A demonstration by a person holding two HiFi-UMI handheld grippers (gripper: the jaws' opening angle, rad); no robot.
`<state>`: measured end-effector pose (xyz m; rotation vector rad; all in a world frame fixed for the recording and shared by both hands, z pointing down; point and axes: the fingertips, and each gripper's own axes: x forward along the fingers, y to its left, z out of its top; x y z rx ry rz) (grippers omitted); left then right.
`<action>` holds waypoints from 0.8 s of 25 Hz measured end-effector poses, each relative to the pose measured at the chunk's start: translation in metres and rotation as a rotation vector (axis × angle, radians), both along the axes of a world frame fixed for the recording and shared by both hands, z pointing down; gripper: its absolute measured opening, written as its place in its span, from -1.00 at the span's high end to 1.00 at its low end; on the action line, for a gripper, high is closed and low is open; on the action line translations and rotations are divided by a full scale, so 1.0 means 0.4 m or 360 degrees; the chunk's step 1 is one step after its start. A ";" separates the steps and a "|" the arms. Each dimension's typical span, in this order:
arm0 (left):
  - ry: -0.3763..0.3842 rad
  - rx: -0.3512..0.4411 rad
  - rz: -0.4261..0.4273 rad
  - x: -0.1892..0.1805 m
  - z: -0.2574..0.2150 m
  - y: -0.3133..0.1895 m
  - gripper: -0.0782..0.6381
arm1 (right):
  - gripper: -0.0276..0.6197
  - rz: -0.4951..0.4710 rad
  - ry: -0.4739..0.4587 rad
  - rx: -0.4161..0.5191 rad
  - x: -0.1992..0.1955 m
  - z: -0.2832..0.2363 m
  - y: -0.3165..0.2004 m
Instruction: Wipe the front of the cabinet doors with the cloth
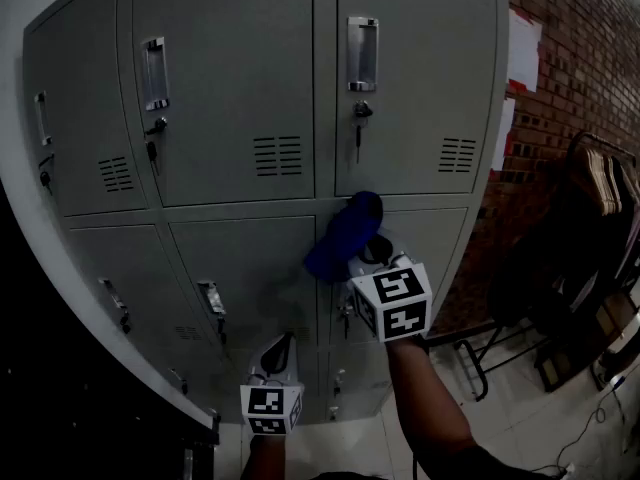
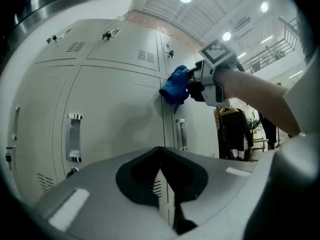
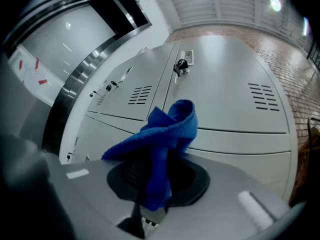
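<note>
Cabinet (image 1: 230,88): grey metal locker bank, with two rows of doors showing in the head view. Each door has a recessed handle, a lock and a louvred vent.
Cloth (image 3: 165,129): blue, bunched and folded over on itself. It sits at the cabinet front, at the horizontal seam between the upper and lower rows and just right of a vertical seam. Actual contact with the metal cannot be confirmed.
Right gripper (image 1: 372,253): jaws clenched on the lower part of the cloth, with the rest spilling up and forward past the tips. It is raised to the cabinet front with its tips pointing at the horizontal seam.
Left gripper (image 1: 278,350): jaws drawn together with nothing between them. It is held low before the cabinet's lower row, below and left of the right gripper.
Forearm (image 1: 430,408): bare, reaching up toward the cabinet behind the right gripper.
Key (image 1: 360,118): hangs from the lock of an upper cabinet door, directly above the cloth.
Brick wall (image 1: 575,58): adjoins the cabinet's right side.
Garments on hangers (image 1: 600,183): dark, well to the right of the cabinet, in front of the brick wall.
</note>
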<state>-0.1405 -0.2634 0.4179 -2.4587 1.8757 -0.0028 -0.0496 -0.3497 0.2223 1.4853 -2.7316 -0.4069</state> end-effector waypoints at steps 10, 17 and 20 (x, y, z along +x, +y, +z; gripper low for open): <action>0.0012 -0.0011 -0.0013 -0.007 0.008 0.019 0.73 | 0.68 0.0028 0.0012 0.0006 0.007 0.010 0.007; 0.0000 -0.0018 -0.0021 -0.001 0.007 0.017 0.73 | 0.68 0.0075 0.0017 0.0020 0.088 0.016 -0.010; -0.0003 -0.0017 -0.0011 0.014 0.007 0.013 0.73 | 0.68 0.0115 0.0030 0.0025 0.146 0.016 -0.021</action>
